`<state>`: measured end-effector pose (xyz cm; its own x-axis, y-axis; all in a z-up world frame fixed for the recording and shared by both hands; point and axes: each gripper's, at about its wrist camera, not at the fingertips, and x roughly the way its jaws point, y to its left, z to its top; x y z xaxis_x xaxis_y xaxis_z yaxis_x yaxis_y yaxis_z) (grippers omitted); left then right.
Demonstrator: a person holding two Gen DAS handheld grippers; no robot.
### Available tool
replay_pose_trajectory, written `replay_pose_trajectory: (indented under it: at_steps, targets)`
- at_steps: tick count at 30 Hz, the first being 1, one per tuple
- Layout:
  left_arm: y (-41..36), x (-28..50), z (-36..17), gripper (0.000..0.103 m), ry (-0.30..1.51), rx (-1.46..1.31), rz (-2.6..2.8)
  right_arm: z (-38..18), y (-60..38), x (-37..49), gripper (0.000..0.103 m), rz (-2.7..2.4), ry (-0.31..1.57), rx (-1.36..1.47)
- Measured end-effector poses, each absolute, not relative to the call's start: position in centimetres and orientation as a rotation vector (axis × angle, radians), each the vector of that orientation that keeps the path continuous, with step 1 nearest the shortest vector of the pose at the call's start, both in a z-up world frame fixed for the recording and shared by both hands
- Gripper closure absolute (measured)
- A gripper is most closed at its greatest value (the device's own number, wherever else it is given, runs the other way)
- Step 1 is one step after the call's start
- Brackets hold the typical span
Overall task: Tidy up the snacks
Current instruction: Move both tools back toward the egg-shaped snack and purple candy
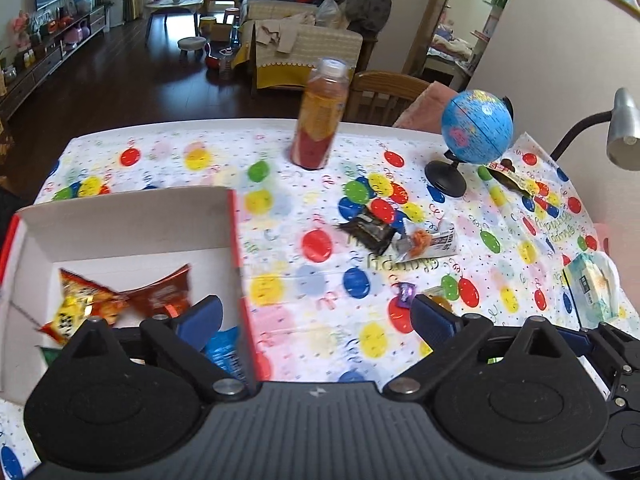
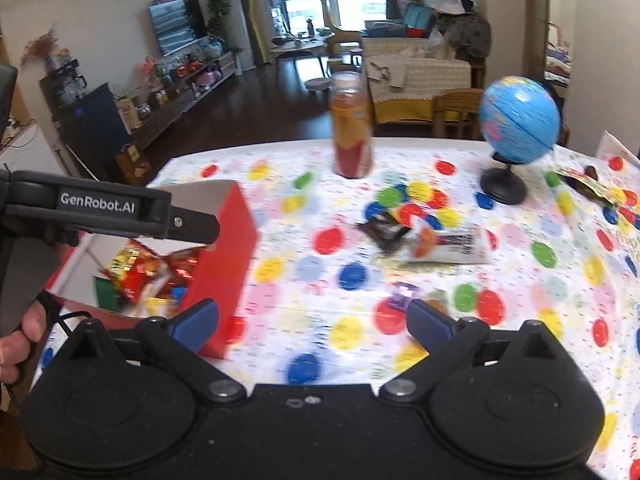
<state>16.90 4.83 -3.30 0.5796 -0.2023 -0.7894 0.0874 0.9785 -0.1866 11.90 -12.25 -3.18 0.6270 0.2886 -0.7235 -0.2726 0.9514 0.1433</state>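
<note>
Between my left gripper jaws lay the red edge of the box, both jaws spread wide and holding nothing. To their left, inside the box, sat the red and yellow snack packets and a blue packet. My right gripper also stood wide open and empty, over the balloon-print worktop.

I judged the sorting partly done: several snacks were boxed, others still loose. Just ahead of the right jaws lay a small purple candy; farther ahead, a dark wrapper touching a clear packet with an orange snack. My next move, I reckoned, would be lowering the right jaws astride the purple candy and closing gently, since it looked small and slippery.

"GenRobot.AI" read clearly on the left gripper's side. Wrapper print was too blurred to read.
</note>
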Motion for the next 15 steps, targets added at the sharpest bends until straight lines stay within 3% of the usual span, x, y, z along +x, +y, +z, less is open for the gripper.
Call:
replay_pose_trajectory:
  at_steps: [15]
  targets:
    - [-3.4,23.2,-6.6,0.002,0.995,-0.074,-0.092,-6.7,-20.5,16.0,0.003,0.256,0.854,-0.009]
